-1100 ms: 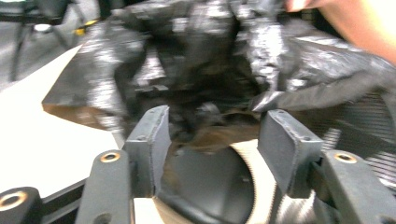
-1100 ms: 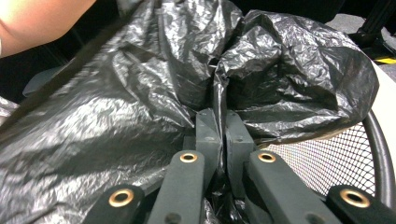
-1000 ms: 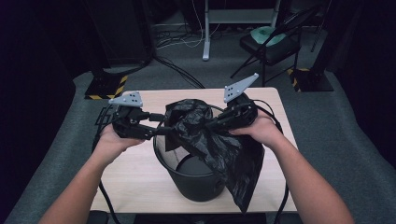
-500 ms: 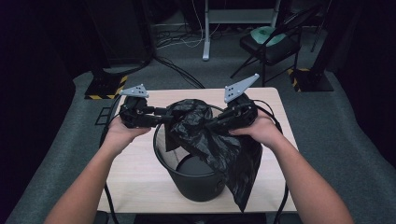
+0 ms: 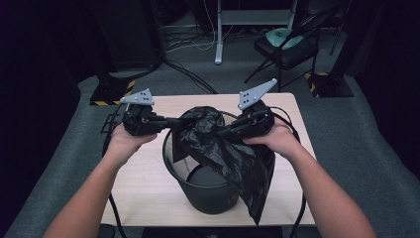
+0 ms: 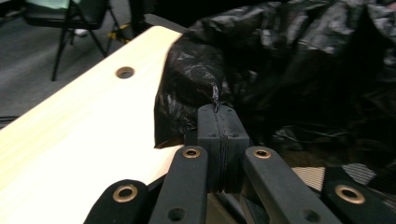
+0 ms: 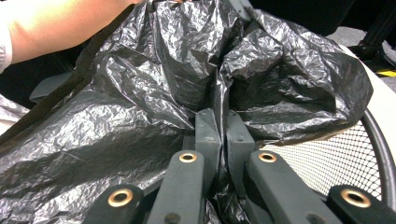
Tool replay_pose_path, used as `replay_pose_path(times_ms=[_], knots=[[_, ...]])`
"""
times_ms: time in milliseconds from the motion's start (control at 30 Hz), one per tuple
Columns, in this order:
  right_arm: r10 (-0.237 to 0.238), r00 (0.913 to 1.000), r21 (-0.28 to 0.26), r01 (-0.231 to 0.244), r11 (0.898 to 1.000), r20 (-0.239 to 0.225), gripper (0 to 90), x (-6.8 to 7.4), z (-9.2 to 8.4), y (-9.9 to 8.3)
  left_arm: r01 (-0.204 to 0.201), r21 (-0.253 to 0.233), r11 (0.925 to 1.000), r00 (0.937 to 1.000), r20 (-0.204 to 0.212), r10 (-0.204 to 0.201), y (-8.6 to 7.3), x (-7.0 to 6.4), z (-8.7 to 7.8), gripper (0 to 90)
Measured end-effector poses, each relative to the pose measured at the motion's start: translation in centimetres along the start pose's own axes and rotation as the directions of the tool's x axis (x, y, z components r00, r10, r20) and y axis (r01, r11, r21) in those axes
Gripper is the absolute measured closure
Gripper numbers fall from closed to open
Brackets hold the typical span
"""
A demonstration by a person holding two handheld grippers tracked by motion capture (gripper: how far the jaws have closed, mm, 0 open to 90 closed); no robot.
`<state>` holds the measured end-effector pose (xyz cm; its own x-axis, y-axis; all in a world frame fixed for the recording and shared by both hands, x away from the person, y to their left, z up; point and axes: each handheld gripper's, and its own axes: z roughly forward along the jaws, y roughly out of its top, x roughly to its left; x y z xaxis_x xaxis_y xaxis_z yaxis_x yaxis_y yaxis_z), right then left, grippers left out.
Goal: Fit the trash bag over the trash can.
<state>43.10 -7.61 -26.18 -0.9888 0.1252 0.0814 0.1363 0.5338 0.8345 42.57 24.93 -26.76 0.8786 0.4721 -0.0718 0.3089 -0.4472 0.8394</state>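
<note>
**Black bag pinched at both ends above the bin**

The black bag (image 5: 223, 148) hangs over the mesh bin (image 5: 208, 191) — stretched between the two tools, with a long flap falling down the bin's outer wall on the person's right. The left tool (image 5: 174, 120) has just been closing its jaws; in the left gripper view they now sit pressed together, with a thin sliver of the bag's edge (image 6: 215, 95) sticking out from between them. The right tool (image 5: 222, 133) pinches a crumpled fold of the bag (image 7: 219, 100), jaws tight on the plastic, the bin's rim (image 7: 380, 135) just beside it.

The bin stands near the middle of a pale wooden tabletop (image 5: 143, 183). Around it lies grey carpet (image 5: 366, 144) in a dim room — a folding chair (image 5: 287, 47) stands beyond the far edge, and cables (image 5: 190, 42) trail across the floor.
</note>
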Motion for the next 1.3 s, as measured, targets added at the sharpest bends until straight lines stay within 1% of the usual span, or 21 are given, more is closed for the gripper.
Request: replay_pose_path(times_ms=[67, 167, 333, 367, 433, 467, 500, 567, 633, 700, 767, 833, 933, 1100, 1200, 1300], knots=[[-0.003, 1.0000, 0.000, 0.003, 1.000, -0.001, 86.2, 0.2, -0.2, 0.0, -0.005, 0.001, 1.0000, 0.9996, 0.029, 0.005, 0.0, -0.5, 0.2, 89.1], [-0.002, 1.0000, -0.007, 0.002, 1.000, -0.001, 86.2, 0.4, -0.6, -0.1, -0.014, 0.012, 0.9998, 0.9972, 0.073, 0.013, -0.1, -1.2, 0.8, 89.1], [0.000, 1.0000, -0.013, 0.000, 1.000, 0.004, 86.2, 0.4, -1.1, -0.2, -0.032, 0.048, 0.9983, 0.9925, 0.120, 0.026, -0.4, -2.4, 1.9, 88.9], [0.003, 1.0000, -0.009, -0.003, 1.000, 0.005, 86.2, 0.4, -1.1, -0.2, -0.032, 0.050, 0.9982, 0.9917, 0.126, 0.026, -0.4, -2.5, 2.1, 88.0], [0.005, 1.0000, -0.003, -0.005, 1.000, 0.005, 86.2, 0.3, -1.0, -0.3, -0.025, 0.059, 0.9980, 0.9899, 0.141, 0.016, -0.5, -2.7, 2.3, 78.7], [0.006, 1.0000, 0.000, -0.006, 1.000, 0.005, 86.2, 0.3, -1.0, -0.3, -0.021, 0.060, 0.9980, 0.9902, 0.139, 0.012, -0.6, -2.9, 2.3, 73.3], [0.006, 1.0000, 0.004, -0.006, 1.000, 0.005, 86.2, 0.2, -0.9, -0.3, -0.017, 0.058, 0.9982, 0.9916, 0.129, 0.010, -0.6, -2.9, 2.2, 65.6], [0.009, 0.9999, 0.015, -0.009, 1.000, 0.008, 86.2, 0.2, -0.8, -0.4, -0.015, 0.048, 0.9988, 0.9929, 0.119, 0.009, -0.6, -2.8, 1.6, 59.7], [0.012, 0.9999, 0.024, -0.012, 1.000, 0.011, 86.2, 0.1, -0.8, -0.5, -0.001, 0.027, 0.9996, 0.9941, 0.108, -0.002, -0.5, -2.5, 0.6, 53.5], [0.013, 0.9998, 0.030, -0.014, 0.999, 0.012, 86.2, 0.0, -0.8, -0.6, 0.008, 0.018, 0.9998, 0.9946, 0.103, -0.009, -0.4, -2.3, -0.2, 52.0], [0.017, 0.9998, 0.032, -0.017, 0.999, 0.013, 86.2, -0.1, -0.6, -0.6, 0.007, 0.012, 0.9999, 0.9959, 0.090, -0.008, -0.1, -2.2, -0.8, 50.7], [0.016, 0.9998, 0.040, -0.016, 0.999, 0.015, 86.2, -0.2, -0.4, -0.5, 0.000, 0.001, 1.0000, 0.9955, 0.094, -0.001, 0.2, -2.4, -1.3, 50.6], [0.015, 0.9998, 0.051, -0.016, 0.999, 0.014, 86.2, -0.3, 0.0, -0.4, -0.009, -0.015, 0.9998, 0.9943, 0.106, 0.011, 1.0, -3.0, -1.6, 47.4], [0.000, 0.9999, 0.069, 0.000, 0.998, 0.012, 86.2, 0.0, 0.5, 0.4, -0.030, -0.025, 0.9992, 0.9904, 0.134, 0.034, 2.0, -4.1, -1.1, 42.5], [-0.009, 0.9999, 0.072, 0.009, 0.997, 0.007, 86.2, 0.2, 0.8, 0.7, -0.038, -0.030, 0.9988, 0.9873, 0.153, 0.042, 2.5, -4.6, -0.4, 40.2], [-0.015, 0.9999, 0.077, 0.015, 0.997, 0.001, 86.2, 0.3, 1.1, 1.0, -0.044, -0.011, 0.9990, 0.9862, 0.159, 0.045, 2.6, -4.8, 0.5, 39.9]])
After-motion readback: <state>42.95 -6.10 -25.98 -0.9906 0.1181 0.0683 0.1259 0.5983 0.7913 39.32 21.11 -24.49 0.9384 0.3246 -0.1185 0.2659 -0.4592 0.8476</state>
